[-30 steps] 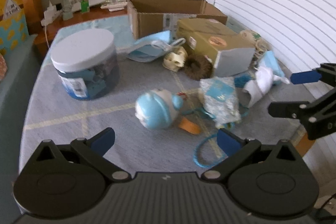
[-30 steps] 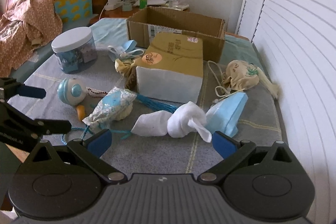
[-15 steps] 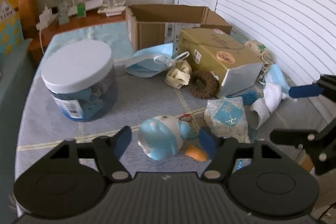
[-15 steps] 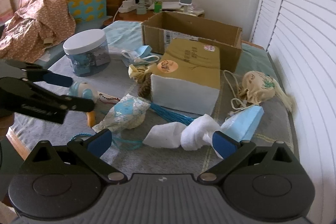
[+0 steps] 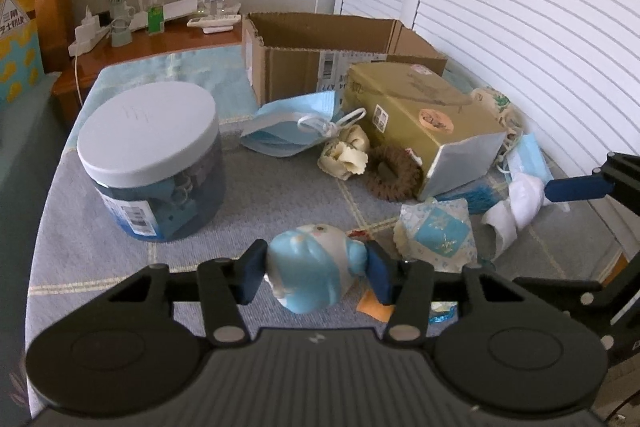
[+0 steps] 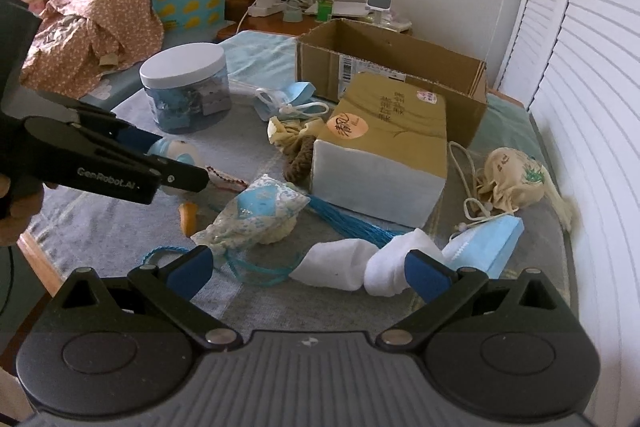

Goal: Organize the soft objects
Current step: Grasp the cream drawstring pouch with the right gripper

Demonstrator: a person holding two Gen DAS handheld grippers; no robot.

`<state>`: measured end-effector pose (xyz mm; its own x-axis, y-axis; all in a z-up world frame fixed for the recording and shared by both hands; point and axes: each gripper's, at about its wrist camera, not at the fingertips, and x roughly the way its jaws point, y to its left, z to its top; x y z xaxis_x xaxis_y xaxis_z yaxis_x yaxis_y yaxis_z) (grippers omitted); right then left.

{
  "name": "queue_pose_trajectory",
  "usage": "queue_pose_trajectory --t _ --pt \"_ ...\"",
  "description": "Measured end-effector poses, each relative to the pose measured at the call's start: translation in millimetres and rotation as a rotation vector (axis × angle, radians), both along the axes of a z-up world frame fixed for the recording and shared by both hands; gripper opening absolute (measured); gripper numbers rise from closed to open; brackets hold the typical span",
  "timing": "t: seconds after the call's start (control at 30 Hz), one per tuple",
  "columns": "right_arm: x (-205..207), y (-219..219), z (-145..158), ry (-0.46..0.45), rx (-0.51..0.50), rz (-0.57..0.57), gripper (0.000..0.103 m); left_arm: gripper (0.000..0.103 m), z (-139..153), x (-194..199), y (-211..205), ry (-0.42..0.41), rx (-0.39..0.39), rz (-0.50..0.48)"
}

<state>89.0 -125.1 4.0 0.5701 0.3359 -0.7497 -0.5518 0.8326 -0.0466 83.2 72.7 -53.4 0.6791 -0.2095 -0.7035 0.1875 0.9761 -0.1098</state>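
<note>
So the open cardboard box [image 5: 336, 55] sat at the far end of the table from your left gripper [image 5: 316, 273], whose jaws had just been closing onto the blue plush toy [image 5: 312, 275], while your right gripper [image 6: 308, 273] hung empty, jaws apart, over the white sock [image 6: 360, 263].

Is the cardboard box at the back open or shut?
Open. The cardboard box has no lid over it and its inner walls show. What is inside cannot be told from here.
</note>
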Motion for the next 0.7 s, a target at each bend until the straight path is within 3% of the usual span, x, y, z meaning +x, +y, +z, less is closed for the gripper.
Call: queue_pose_trajectory --t 0.33,0.7 --pt "19.4 -31.4 21.2 -0.088 -0.001 -0.161 0.103 0.051 13.7 -0.4 -3.7 -0.031 0.0 -0.026" --pt "86.1 -68.3 28.9 -0.137 -0.039 -0.389 0.101 0.051 26.4 10.6 -4.0 -0.048 0.008 -0.057"
